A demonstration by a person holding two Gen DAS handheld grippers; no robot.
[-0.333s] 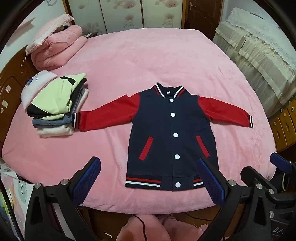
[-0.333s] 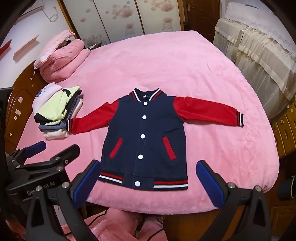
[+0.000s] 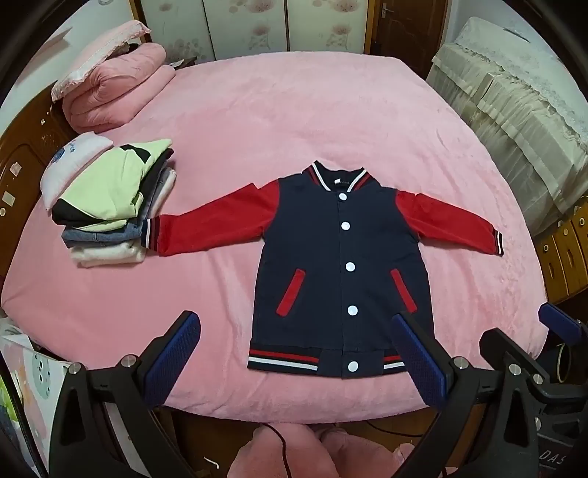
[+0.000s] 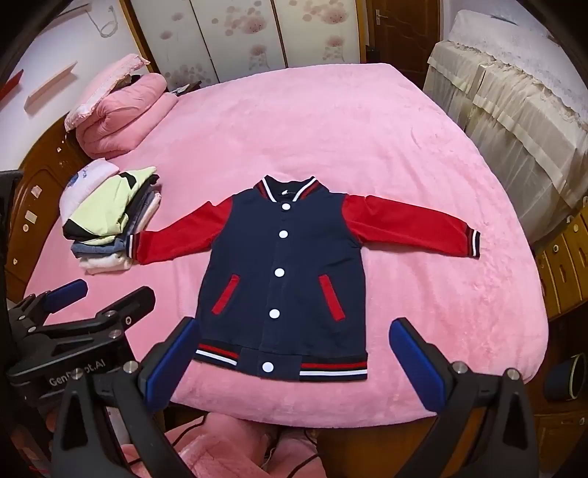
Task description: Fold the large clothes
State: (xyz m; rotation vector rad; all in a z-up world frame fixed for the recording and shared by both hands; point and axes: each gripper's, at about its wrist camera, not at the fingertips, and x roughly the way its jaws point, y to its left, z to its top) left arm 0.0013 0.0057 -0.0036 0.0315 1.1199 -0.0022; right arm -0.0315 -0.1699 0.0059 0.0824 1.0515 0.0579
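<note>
While both claws hang above the near bed edge | left gripper (image 3: 294, 364) and right gripper (image 4: 294, 364) spread wide, holding nothing | varsity jacket (image 3: 341, 272) flat, buttoned, sleeves out on pink bedspread (image 3: 294, 117) | risk: left sleeve cuff (image 3: 147, 233) touches the folded clothes stack (image 3: 110, 206); dragging that sleeve could topple it.

pink bed (image 3: 294, 110) | floral wardrobe doors (image 4: 239, 33) | wooden door (image 4: 400, 29)

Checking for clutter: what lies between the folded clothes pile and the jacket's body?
Only the jacket's outstretched red sleeve, its cuff meeting the pile, over pink bedspread. Both wrist views show it.
</note>
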